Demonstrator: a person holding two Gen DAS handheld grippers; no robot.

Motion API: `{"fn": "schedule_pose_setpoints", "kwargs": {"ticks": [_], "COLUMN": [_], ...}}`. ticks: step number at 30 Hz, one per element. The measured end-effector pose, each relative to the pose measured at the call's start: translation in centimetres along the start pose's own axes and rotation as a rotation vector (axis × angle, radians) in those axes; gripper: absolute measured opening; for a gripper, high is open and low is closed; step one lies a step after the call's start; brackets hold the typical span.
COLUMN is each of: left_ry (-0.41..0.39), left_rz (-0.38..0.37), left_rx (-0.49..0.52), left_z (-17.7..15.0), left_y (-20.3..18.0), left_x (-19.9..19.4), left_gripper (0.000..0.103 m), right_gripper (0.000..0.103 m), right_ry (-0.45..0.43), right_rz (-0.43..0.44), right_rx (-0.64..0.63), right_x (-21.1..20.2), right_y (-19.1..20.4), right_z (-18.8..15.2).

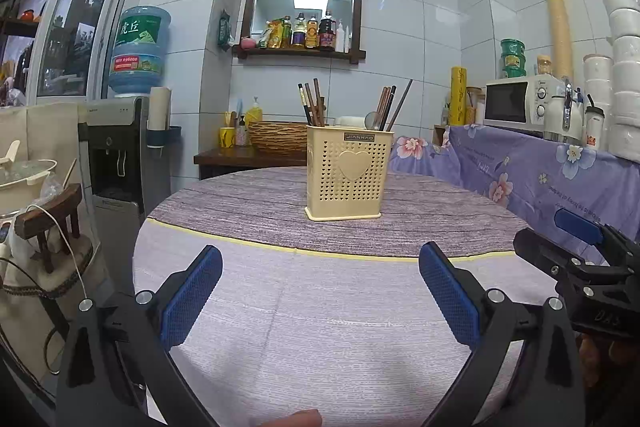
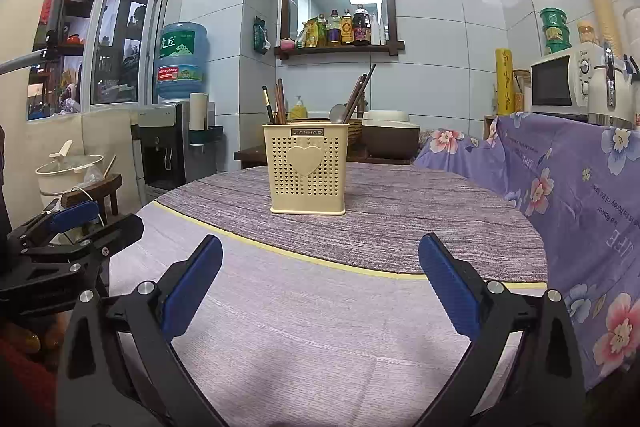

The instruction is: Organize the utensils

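A cream perforated utensil holder [image 1: 347,175] with a heart on its front stands upright on the round table [image 1: 320,307]; it also shows in the right wrist view [image 2: 307,173]. Chopsticks [image 1: 312,105] stand in its left side, and more chopsticks with a metal spoon [image 1: 374,121] in its right side. My left gripper [image 1: 320,291] is open and empty, low over the near part of the table. My right gripper [image 2: 320,287] is open and empty beside it, also short of the holder. Each gripper shows at the edge of the other's view.
A floral purple cloth [image 2: 580,195] covers a counter at the right with a microwave [image 1: 516,103] on it. A water dispenser [image 1: 120,147] stands at the left. A low side table [image 1: 248,157] with a wicker basket stands behind the round table.
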State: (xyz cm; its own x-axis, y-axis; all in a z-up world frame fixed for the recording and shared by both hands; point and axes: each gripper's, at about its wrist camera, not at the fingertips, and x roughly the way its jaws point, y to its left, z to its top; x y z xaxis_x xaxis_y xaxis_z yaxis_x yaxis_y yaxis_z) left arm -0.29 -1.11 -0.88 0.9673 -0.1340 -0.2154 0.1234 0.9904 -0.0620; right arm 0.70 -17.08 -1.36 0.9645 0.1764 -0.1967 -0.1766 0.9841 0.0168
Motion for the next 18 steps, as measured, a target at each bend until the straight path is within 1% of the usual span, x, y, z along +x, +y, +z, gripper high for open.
{"fn": "schedule_pose_setpoints", "kwargs": {"ticks": [18], "left_ry": [0.012], "left_rz": [-0.006], "left_rx": [0.0], "left_z": [0.09], "left_y": [-0.52], "left_x": [0.14], "left_gripper": [0.098], "right_gripper": [0.097], "right_ry": [0.0], "right_rz": [0.005], "right_rx": [0.01], "right_x": [-0.21], "right_y": [-0.23], "right_z": [0.02]}}
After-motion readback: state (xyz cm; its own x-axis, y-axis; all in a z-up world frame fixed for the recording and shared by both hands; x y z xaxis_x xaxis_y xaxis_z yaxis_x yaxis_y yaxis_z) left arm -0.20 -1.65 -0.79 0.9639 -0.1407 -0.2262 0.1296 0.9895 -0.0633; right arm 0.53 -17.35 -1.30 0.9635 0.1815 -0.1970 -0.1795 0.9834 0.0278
